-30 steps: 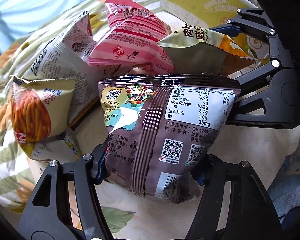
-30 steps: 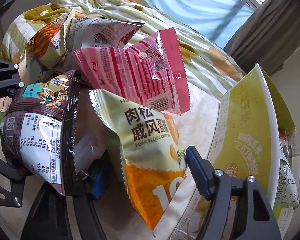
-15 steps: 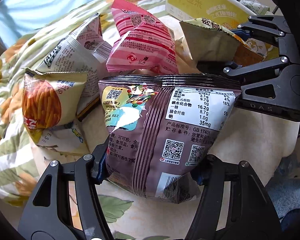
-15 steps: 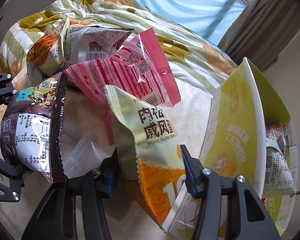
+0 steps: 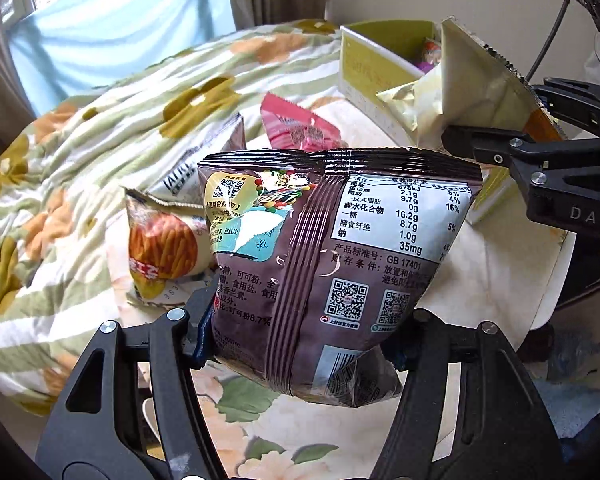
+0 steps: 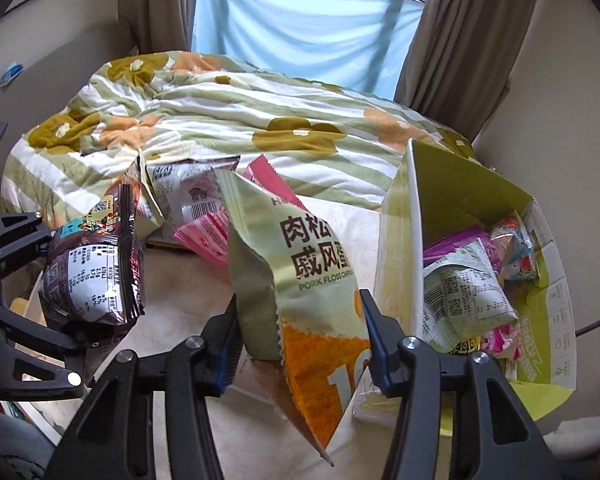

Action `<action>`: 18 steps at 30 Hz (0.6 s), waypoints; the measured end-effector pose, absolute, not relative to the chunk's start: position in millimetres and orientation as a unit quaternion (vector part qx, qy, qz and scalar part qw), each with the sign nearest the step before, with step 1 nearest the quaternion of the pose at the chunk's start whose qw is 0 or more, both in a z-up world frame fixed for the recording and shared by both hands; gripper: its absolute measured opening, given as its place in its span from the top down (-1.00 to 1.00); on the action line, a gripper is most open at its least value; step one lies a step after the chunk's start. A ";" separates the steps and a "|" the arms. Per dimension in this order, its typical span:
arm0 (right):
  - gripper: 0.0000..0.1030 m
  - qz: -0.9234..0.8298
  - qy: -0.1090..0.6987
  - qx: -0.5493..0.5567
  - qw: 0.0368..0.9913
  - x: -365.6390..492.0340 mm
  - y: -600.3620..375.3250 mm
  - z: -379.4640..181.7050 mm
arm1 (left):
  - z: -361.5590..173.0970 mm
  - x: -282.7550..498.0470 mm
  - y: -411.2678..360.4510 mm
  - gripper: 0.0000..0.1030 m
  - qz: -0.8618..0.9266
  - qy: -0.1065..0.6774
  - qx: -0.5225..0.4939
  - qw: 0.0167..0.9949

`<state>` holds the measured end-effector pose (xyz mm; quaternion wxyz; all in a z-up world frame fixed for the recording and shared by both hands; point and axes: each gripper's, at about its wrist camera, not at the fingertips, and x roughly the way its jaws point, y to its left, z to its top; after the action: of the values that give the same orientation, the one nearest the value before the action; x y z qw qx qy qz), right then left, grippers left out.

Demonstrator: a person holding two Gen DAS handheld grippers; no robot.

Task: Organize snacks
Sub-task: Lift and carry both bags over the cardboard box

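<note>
My left gripper [image 5: 306, 332] is shut on a brown chocolate snack bag [image 5: 332, 248] and holds it up above the table; the bag also shows in the right wrist view [image 6: 94, 280]. My right gripper [image 6: 298, 346] is shut on a pale green and orange pork floss snack bag [image 6: 312, 280], lifted beside the yellow box [image 6: 404, 240]. That bag shows at the upper right of the left wrist view [image 5: 472, 92]. A pink bag [image 5: 300, 130], a white bag [image 5: 204, 168] and an orange stick-snack bag [image 5: 164, 248] lie on the table.
The yellow box holds several snack packets [image 6: 468, 292]. A flowered green quilt [image 6: 228, 116] covers the bed behind the table. The round table's rim [image 5: 556, 284] is at the right, with floor beyond it.
Both grippers have risen with their bags. The views now look out over the bed and window. The pork floss bag has moved closer to the box opening.
</note>
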<state>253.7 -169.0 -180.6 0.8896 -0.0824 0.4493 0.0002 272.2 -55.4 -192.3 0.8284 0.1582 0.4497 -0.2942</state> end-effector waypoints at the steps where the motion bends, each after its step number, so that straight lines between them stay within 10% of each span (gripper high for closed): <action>1: 0.06 -0.003 0.442 -0.074 0.894 248.6 -169.9 -171.9 | -184.3 271.7 -55.1 -0.15 -0.297 0.441 0.156 0.832; 18: 0.06 -0.063 0.376 -0.001 0.924 208.9 -278.6 -84.0 | -76.9 279.6 -176.3 -0.16 -0.304 0.343 0.131 0.879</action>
<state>208.9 -278.6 -84.0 0.9243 -0.0011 0.3764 -0.0631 279.6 -176.3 -76.9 0.8790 0.1307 0.3431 -0.3042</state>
